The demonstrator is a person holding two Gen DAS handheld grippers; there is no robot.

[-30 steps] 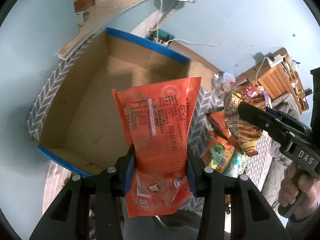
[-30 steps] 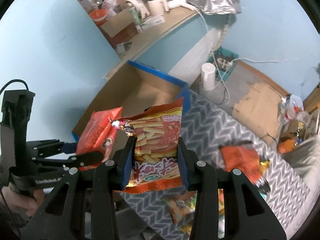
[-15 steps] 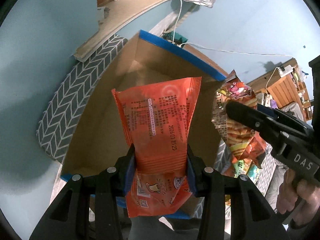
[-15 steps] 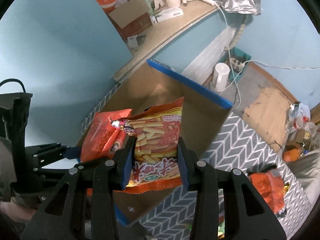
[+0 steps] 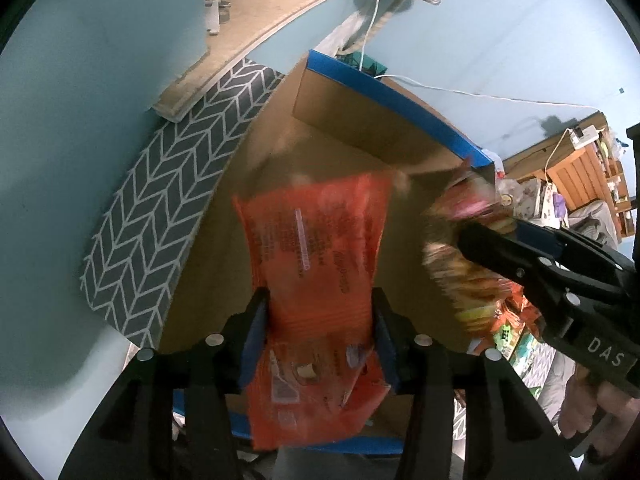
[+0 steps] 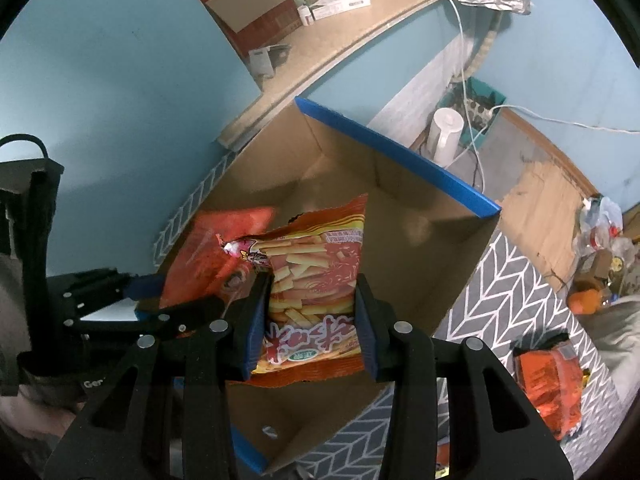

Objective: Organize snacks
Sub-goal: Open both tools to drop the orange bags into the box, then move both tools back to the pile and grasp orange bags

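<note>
An open cardboard box with a blue rim [image 6: 400, 152] [image 5: 384, 92] lies below both grippers. An orange snack packet [image 5: 316, 248] hangs blurred between the fingers of my left gripper [image 5: 318, 300], whose jaws are opening and look clear of it. My right gripper [image 6: 312, 280] has its pads on a fries-print snack packet [image 6: 316, 264] over the box, and its jaws are just starting to open. In the right wrist view the orange packet [image 6: 212, 252] and left gripper [image 6: 136, 292] sit to the left. The left wrist view has the right gripper [image 5: 472, 240] to the right.
The box rests on a grey chevron mat [image 6: 500, 300]. More snack packets lie on the mat at the right [image 6: 548, 380] [image 5: 516, 332]. A cluttered wooden counter [image 6: 340, 48] stands behind the box, with a white cylinder [image 6: 446, 132] and cables beside it.
Both grippers moved over the box and lower. The left jaws have widened and the orange packet has blurred and slipped down between them. The fries packet sits unchanged in the right jaws.
</note>
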